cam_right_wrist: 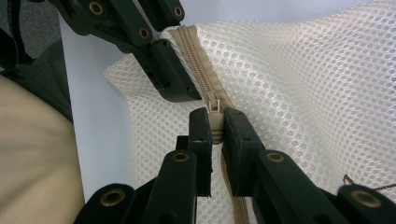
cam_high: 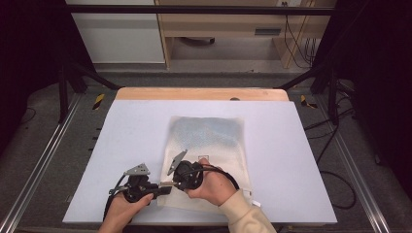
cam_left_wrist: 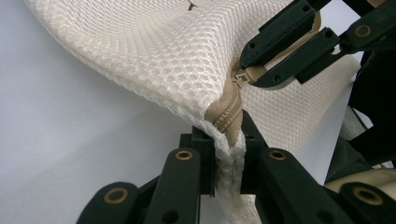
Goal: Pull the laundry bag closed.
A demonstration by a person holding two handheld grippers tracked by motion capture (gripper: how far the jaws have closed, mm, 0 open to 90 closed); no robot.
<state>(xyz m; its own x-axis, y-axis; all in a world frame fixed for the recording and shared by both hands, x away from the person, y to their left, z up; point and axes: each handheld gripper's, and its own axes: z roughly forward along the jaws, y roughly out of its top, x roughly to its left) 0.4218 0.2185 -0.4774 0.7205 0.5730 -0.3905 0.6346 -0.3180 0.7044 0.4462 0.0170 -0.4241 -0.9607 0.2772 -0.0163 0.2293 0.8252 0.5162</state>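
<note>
The left gripper (cam_left_wrist: pixel 229 140) is clamped on the corner of a cream mesh laundry bag (cam_left_wrist: pixel 159 51), pinching the end of its tan zipper (cam_left_wrist: pixel 229 114) at lower centre of the left gripper view. The right gripper (cam_right_wrist: pixel 215 128) is closed on the zipper pull (cam_right_wrist: pixel 214 105) at the centre of its own view. No writing can be read on either. In the high view the bag (cam_high: pixel 206 141) lies flat at the centre of the pale desk (cam_high: pixel 126 126), with a bluish patch in its upper half, and both hands meet at its lower left corner.
</note>
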